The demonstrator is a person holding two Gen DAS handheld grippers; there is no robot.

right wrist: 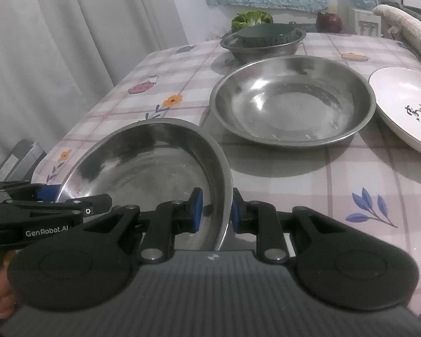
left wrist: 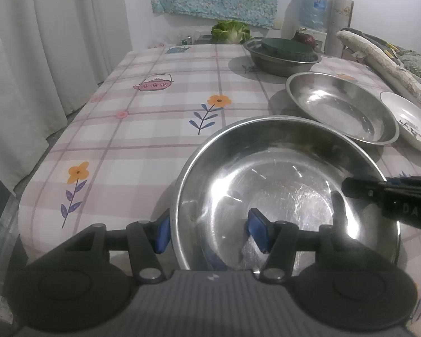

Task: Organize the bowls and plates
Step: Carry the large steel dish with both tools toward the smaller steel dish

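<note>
Near steel bowl [right wrist: 154, 168]: round, shallow, scuffed, reflective, seen raised at the checked tablecloth's [left wrist: 154, 129] near edge. Rim pinched by right gripper [right wrist: 214, 210]; left gripper [left wrist: 207, 230] straddles opposite rim, pads seemingly unpressed.

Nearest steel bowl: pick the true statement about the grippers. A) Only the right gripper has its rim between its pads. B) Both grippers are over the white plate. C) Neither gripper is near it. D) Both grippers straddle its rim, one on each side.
D: the left gripper and the right gripper each have one blue pad inside and one outside the nearest steel bowl's rim.
</note>
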